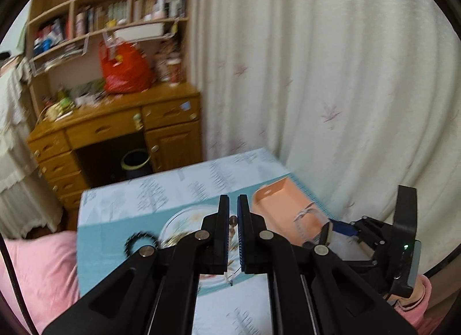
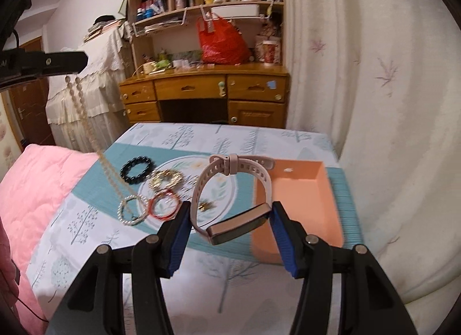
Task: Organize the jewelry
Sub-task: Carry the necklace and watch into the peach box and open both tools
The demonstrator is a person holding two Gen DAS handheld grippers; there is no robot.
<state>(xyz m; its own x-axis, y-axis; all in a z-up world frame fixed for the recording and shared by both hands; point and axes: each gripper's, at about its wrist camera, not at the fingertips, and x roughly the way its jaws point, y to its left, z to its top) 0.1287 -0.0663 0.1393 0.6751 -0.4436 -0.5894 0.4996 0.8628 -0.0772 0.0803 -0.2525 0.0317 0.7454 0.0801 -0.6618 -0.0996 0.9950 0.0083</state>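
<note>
The right gripper [image 2: 230, 229] is standing about half open around a pale pink watch [image 2: 230, 190], its blue pads [image 2: 180, 237] pressing on either side of the dark face, which is lying crosswise between them. The buckled strap is arching up and away from the jaws, above the table's patterned cloth [image 2: 201, 136] and just beside the peach tray [image 2: 302, 190]. The watch is looking light, with a hard, probably slippery face and a soft rubbery strap that is going to flop; the rigid face ends are the sound place to hold it, as now.

The left gripper [image 1: 233, 234] is fully shut on a long beaded necklace [image 2: 86, 121], which is dangling from its tip down toward the table. In the left wrist view only a bead or two is showing between the pads, so the exact bite is hard to judge. The strand is limp and prone to swinging and tangling; its lower end seems to be reaching a small pearl bracelet [image 2: 132, 209].

Both grippers are pointing forward and downward over the table. Beyond them a red bracelet [image 2: 162, 205], a gold piece [image 2: 165, 179] and a black bead bracelet [image 2: 137, 169] are lying loose on the cloth.
</note>
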